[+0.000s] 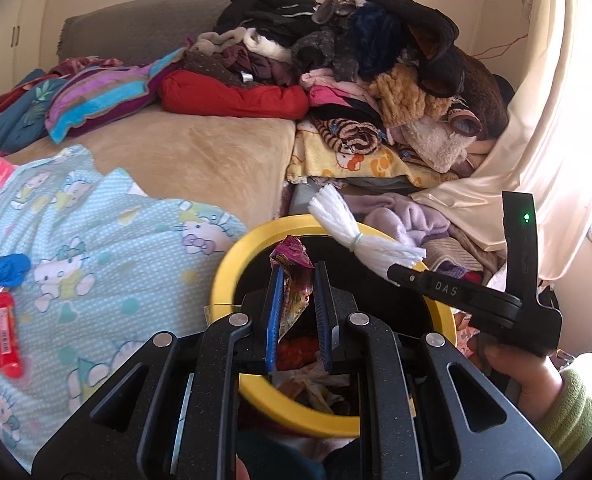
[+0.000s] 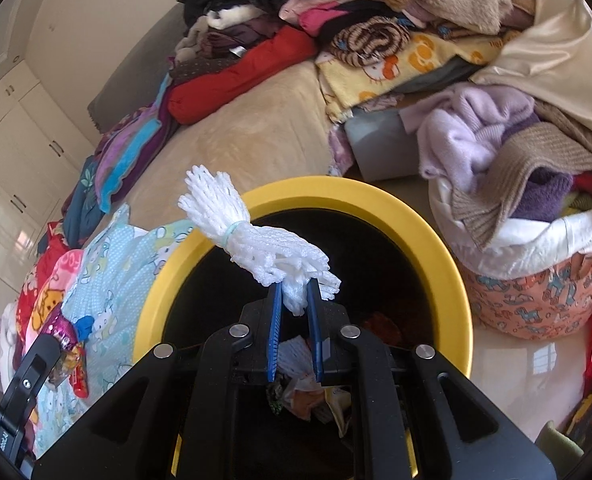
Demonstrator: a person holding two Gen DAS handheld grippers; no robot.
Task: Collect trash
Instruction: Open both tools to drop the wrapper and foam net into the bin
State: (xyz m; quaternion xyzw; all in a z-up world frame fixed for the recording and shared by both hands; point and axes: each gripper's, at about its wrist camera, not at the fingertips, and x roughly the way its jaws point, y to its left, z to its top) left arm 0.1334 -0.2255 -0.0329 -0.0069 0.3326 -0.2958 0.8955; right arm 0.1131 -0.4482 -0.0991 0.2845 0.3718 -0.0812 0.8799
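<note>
A round bin with a yellow rim [image 1: 224,272] [image 2: 451,264] stands beside the bed, with wrappers at its bottom. My left gripper [image 1: 299,276] is shut on a shiny purple candy wrapper [image 1: 292,276] and holds it over the bin's mouth. My right gripper [image 2: 296,292] is shut on a white foam net bundle [image 2: 256,240] tied with a band, also over the bin. The right gripper and the bundle [image 1: 359,236] show in the left wrist view at the bin's far right rim. The left gripper and the wrapper [image 2: 62,332] show at the lower left of the right wrist view.
Red wrappers [image 1: 2,328] and a blue piece [image 1: 8,270] lie on the light-blue Hello Kitty quilt [image 1: 96,240]. A heap of clothes [image 1: 355,60] covers the bed's far side. A cloth basket of clothes [image 2: 535,280] stands right of the bin.
</note>
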